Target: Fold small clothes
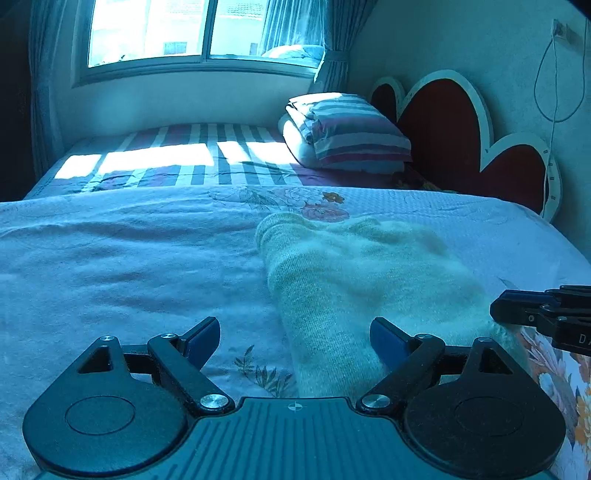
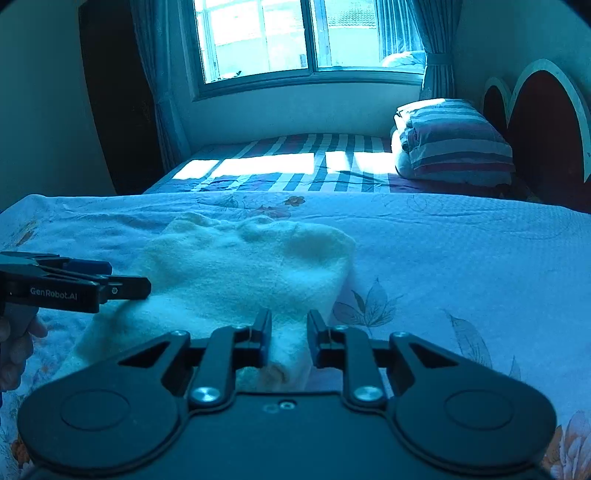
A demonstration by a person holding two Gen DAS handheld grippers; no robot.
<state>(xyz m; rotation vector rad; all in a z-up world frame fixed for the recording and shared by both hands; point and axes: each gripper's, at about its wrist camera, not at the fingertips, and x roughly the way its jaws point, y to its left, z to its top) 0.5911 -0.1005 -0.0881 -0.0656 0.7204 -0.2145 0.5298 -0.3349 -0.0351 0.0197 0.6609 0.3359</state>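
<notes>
A pale cream knitted garment (image 1: 354,280) lies flat on the floral bedsheet (image 1: 129,266), filling the centre and lower right of the left wrist view and the centre-left of the right wrist view (image 2: 236,273), with its ribbed edge towards the far side of the bed. In the left wrist view the left gripper (image 1: 295,341) sits at the bottom of the frame with its blue-padded fingers (image 1: 386,339) spread wide over the near end of the knit, gripping nothing; seen from the right wrist view it enters from the left edge (image 2: 125,286), just above the cloth's left side. The right gripper (image 2: 289,341) sits at the bottom centre of its own view, fingers drawn in to a narrow gap with a fold of the cream fabric between them, though whether the pads actually clamp it cannot be told; in the left wrist view only its black tip (image 1: 517,308) shows at the right edge, beside the garment. Beyond the sheet, in the upper middle, lies a striped bedcover (image 1: 207,162) in sunlight, a folded striped quilt (image 1: 347,133) to the upper right, a red heart-shaped headboard (image 1: 450,133) behind it, and a window (image 1: 199,29) at the top
</notes>
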